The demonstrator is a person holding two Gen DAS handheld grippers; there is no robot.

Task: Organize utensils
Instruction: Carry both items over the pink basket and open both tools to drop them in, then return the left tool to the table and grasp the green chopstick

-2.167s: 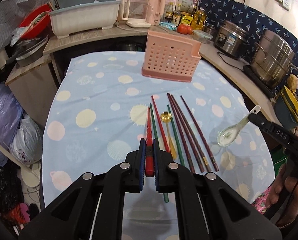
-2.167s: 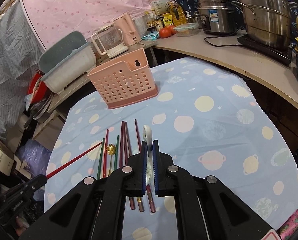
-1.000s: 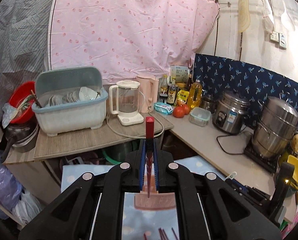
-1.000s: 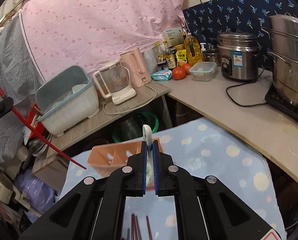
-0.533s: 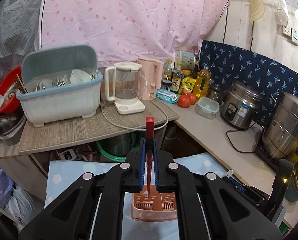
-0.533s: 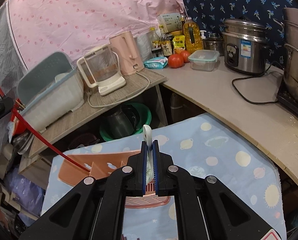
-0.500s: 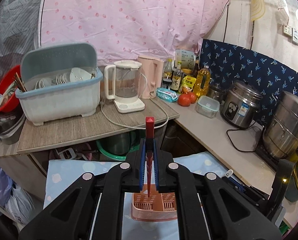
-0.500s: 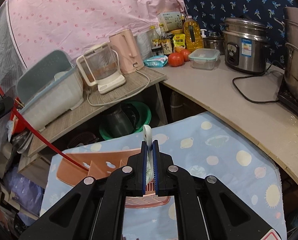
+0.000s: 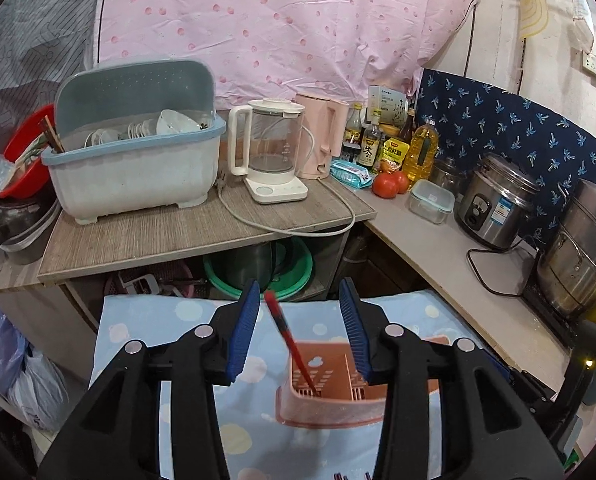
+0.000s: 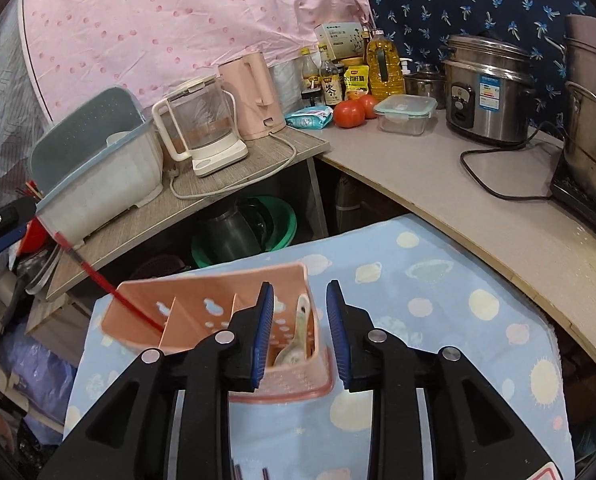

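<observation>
Pink perforated plastic forms the utensil holder (image 10: 258, 308) that stands on the planet-print cloth (image 10: 437, 320) of the worktop, directly beneath both grippers. The jaws of the left gripper (image 9: 301, 332) are spread wide, and a red chopstick (image 9: 290, 344) is seen leaning free between them, its tip down in a left-hand compartment of the holder. The jaws of the right gripper (image 10: 299, 332) are likewise spread apart, with nothing pinched; a white ceramic spoon (image 10: 296, 344) is seen resting bowl-down in the right-hand compartment, just below them.

The step in hand is judged to be the release of two utensils into the holder. A small part of the task appears to be done: the ends of more chopsticks (image 9: 351, 476) are glimpsed at the lower edge of the left wrist view, lying on the cloth. The next move is likely to call for both grippers to be lifted clear without the leaning chopstick being knocked, then lowered to the remaining utensils.

On the counter behind, a large Chinese character is carried on the label of a dark sauce bottle (image 10: 329, 84); the box (image 10: 339, 40) above it and the label on the rice cooker (image 10: 485, 96) bear print too small to be read.
</observation>
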